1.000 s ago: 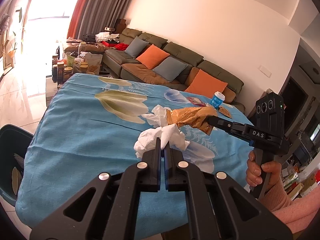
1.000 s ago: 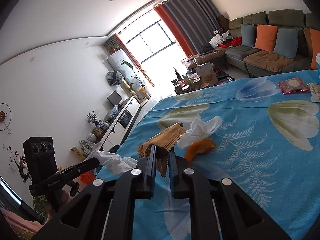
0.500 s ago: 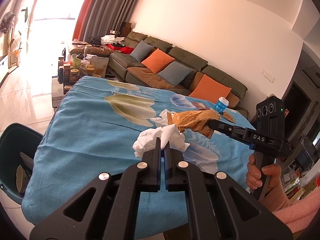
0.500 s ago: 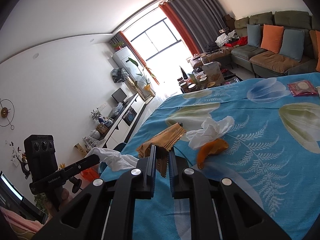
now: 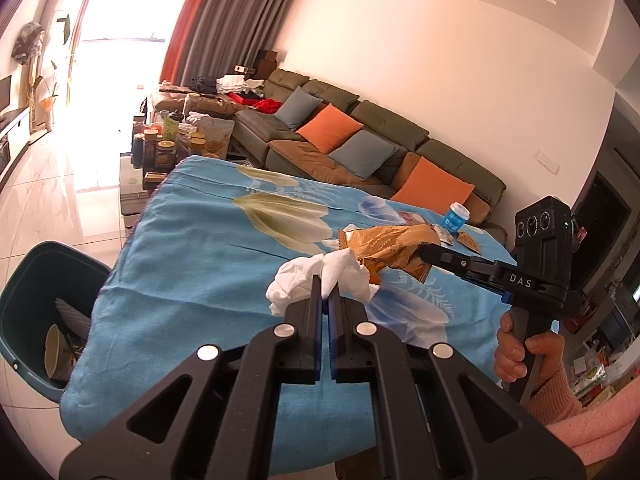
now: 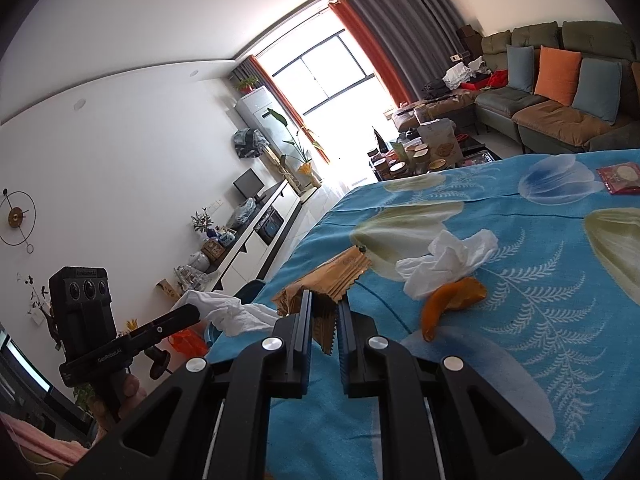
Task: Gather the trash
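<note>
My left gripper [image 5: 325, 285] is shut on a crumpled white tissue [image 5: 298, 280], held above the blue flowered tablecloth [image 5: 208, 248]. The right gripper [image 6: 324, 300] is shut on a brown crinkled wrapper [image 6: 340, 272]. In the left wrist view the right gripper [image 5: 423, 254] holds that wrapper [image 5: 384, 246] just behind the tissue. The right wrist view shows the left gripper [image 6: 191, 313] with its tissue [image 6: 236, 312] past the table's left edge. Another white tissue [image 6: 444, 260] and an orange peel [image 6: 452, 304] lie on the cloth.
A dark green bin [image 5: 28, 312] with trash inside stands on the floor by the table's left corner. A blue-capped bottle [image 5: 456, 216] and snack packets [image 5: 468, 240] sit at the far right edge. A red packet [image 6: 620, 178] lies farther back. A sofa [image 5: 360, 140] stands beyond.
Both grippers have shifted toward the table's bin-side end with their loads. The bin shows more fully in the left wrist view. The tissue and peel on the cloth have slid right in the right wrist view.
</note>
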Action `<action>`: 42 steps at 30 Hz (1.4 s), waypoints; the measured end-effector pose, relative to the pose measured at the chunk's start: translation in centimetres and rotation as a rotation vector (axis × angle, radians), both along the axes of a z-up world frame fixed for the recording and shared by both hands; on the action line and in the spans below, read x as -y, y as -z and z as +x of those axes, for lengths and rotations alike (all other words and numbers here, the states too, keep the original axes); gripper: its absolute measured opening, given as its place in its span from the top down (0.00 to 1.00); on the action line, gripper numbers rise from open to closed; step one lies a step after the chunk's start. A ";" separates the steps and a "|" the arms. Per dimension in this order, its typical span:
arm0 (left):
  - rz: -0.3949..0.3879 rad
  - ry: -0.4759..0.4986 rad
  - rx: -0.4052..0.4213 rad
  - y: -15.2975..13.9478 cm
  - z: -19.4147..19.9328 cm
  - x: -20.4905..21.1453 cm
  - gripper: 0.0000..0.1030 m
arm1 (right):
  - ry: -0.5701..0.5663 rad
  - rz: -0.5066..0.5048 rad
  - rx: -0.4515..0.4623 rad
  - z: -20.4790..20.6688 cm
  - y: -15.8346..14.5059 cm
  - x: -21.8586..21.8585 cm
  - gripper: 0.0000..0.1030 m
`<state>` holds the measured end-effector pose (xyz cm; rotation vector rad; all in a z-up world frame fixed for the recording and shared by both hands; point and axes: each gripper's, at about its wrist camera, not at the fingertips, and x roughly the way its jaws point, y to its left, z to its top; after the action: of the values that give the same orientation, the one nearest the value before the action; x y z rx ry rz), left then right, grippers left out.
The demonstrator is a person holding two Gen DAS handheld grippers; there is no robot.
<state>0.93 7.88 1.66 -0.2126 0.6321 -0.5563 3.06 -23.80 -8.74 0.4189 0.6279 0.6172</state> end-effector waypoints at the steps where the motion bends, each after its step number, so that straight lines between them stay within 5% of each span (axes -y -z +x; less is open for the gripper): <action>1: 0.000 -0.005 0.000 0.0 0.0 -0.2 0.97 | -0.005 0.000 -0.001 0.1 0.0 -0.2 0.90; 42: -0.025 -0.214 0.001 -1.7 -3.2 -8.6 0.97 | -0.197 -0.015 -0.008 3.5 0.0 -9.4 0.90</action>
<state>-2.26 16.53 3.31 -0.2999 0.5927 -0.3581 6.58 -14.44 -8.77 0.3481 0.6855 0.7980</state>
